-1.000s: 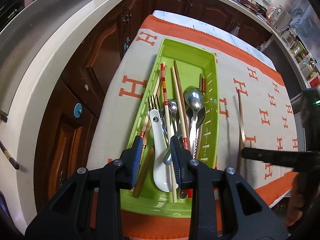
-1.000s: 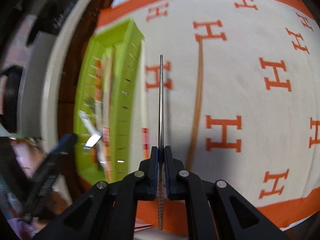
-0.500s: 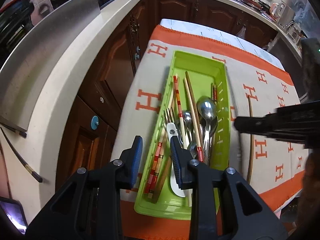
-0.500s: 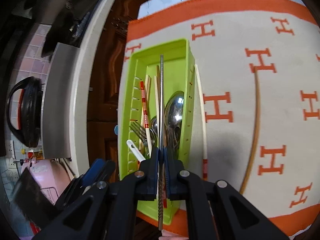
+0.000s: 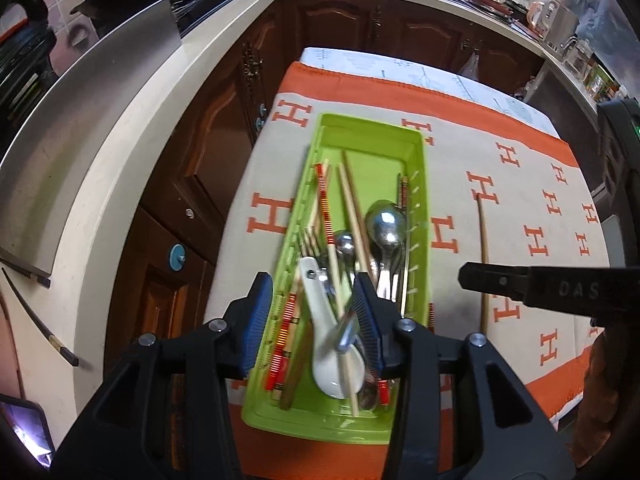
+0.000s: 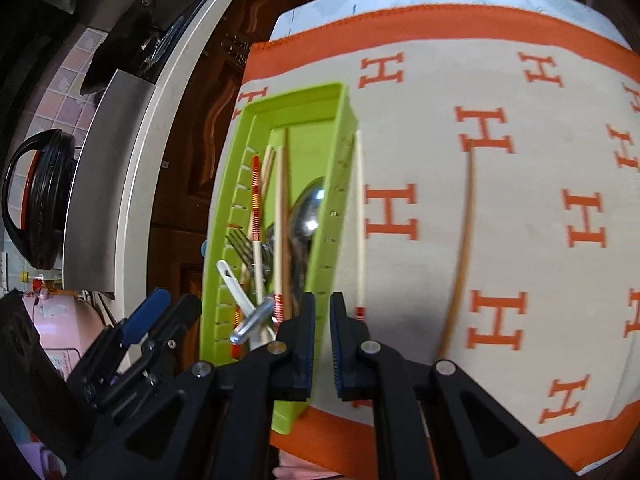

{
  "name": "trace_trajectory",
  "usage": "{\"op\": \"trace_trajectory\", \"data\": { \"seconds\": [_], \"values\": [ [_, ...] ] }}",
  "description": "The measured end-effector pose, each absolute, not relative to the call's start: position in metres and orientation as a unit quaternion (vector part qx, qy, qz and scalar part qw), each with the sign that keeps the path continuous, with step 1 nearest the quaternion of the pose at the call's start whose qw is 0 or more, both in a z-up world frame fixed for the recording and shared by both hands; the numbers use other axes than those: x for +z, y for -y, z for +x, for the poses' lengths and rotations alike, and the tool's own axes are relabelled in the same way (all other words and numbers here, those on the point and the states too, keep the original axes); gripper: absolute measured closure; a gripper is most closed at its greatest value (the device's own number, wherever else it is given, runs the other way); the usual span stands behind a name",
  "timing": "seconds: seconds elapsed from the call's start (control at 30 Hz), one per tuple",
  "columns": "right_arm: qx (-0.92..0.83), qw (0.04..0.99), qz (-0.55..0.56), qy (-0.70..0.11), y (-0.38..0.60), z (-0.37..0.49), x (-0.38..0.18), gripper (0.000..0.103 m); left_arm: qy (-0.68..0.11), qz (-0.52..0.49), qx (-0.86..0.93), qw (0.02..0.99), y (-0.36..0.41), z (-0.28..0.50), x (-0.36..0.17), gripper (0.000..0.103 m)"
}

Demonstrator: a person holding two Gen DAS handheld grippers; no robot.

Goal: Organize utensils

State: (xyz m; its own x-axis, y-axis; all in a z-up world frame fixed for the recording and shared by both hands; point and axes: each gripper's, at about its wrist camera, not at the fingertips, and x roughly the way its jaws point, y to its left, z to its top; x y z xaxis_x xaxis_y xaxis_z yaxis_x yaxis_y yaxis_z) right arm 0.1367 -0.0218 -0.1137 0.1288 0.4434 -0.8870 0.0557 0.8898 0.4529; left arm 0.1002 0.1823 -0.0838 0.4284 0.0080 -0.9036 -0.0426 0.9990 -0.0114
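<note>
Although both grippers are close to the work, neither one holds anything: the right gripper (image 6: 322, 312) has its jaws a little apart with only air between them, and the left gripper (image 5: 314, 316) is spread wide above the near end of the green tray (image 5: 424, 184). Under the left gripper lie a white ceramic spoon (image 5: 328, 344) and a metal chopstick (image 6: 252, 324), which rests crooked across the other pieces with one end raised (it looks not settled). Further along the tray are red-striped chopsticks (image 5: 324, 204), a fork (image 6: 240, 246), plain wooden chopsticks (image 5: 352, 204) and some steel spoons (image 5: 386, 224), all mixed in one pile. Just beside the tray's right wall, on the cloth with orange letters (image 6: 540, 200), lies a pale chopstick with a red end (image 6: 359, 216), and well apart from it a brown wooden chopstick (image 6: 464, 240). I think these two are the next things to collect. The risk is in the pale one: it lies so near the wall that a finger coming down may hit the tray and push it toward the table edge, which is near on that side. Also a thin stick on soft cloth can roll away from the pads, and the crooked metal one may slide if the tray is shaken.
</note>
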Motion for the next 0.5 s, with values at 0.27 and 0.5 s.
{"op": "trace_trajectory", "data": {
  "seconds": [0.27, 0.5],
  "values": [
    [0.109, 0.745, 0.192, -0.629, 0.067, 0.119, -0.111, 0.096, -0.541, 0.005, -0.013, 0.841, -0.148, 0.097, -0.085, 0.064],
    [0.081, 0.762, 0.183, -0.617, 0.103, 0.102, -0.120, 0.096, -0.539, 0.003, -0.080, 0.838, -0.114, 0.091, -0.087, 0.064]
  ]
}}
